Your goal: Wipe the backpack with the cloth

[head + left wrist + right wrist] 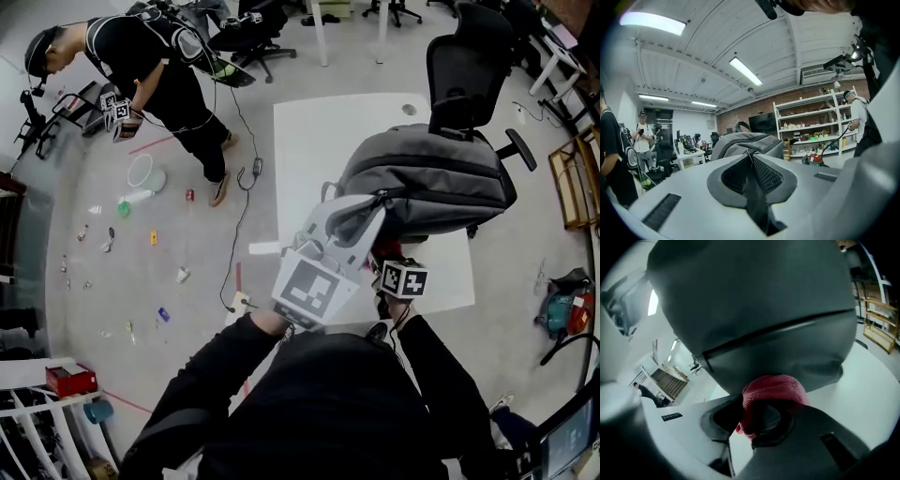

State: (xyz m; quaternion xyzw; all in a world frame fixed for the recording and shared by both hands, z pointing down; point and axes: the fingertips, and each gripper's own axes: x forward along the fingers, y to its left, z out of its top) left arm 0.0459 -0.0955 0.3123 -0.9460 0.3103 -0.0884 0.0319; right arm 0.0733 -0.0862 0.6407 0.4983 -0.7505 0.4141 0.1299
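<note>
A grey backpack (431, 178) lies on the white table (309, 150). My left gripper (361, 223) reaches its near left end, jaws shut. In the left gripper view the pads (764, 176) meet, with a thin dark strip between their tips, and the backpack (745, 143) sits just beyond. I cannot tell whether that strip belongs to the bag. My right gripper (761, 411) is shut on a red cloth (773, 387), and the cloth presses against the backpack (754, 301) on its lower side. In the head view only the right gripper's marker cube (403, 278) shows, under the bag's near edge.
A black office chair (469, 75) stands right behind the backpack. Another person (141, 66) with grippers bends over at the far left, with small objects scattered on the floor (141, 197). A cable (242, 202) runs along the table's left edge. Shelves (820, 126) line the far wall.
</note>
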